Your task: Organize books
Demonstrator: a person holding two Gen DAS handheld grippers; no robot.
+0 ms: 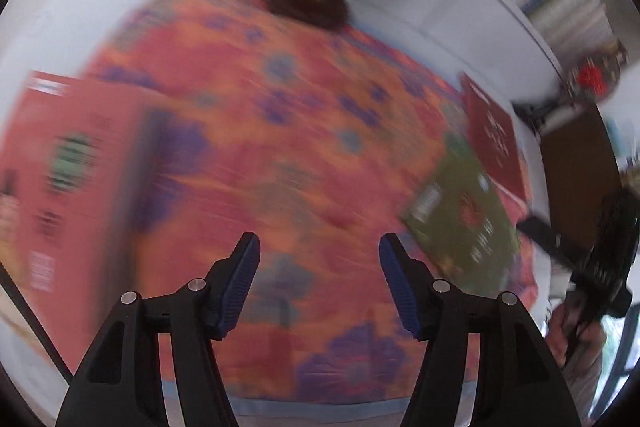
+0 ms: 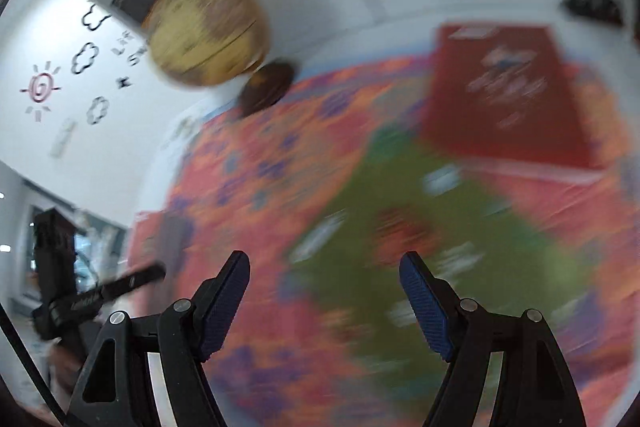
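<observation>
Both my left hand-held gripper [image 1: 319, 247] and right hand-held gripper [image 2: 325, 265] are open and empty. The green book [image 2: 420, 239], dark red book [image 2: 508, 95] and orange book [image 1: 60, 187] lie apart on the flowery worktop [image 1: 280, 131], not tidied yet.

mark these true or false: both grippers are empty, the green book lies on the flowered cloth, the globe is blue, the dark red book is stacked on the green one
1. Both grippers are empty: true. The left gripper and right gripper stand open with nothing between the pads.
2. The green book lies on the flowered cloth: true.
3. The globe is blue: false. It is yellowish tan.
4. The dark red book is stacked on the green one: false. It lies beyond the green book, on the cloth; blur hides whether their edges touch.
</observation>
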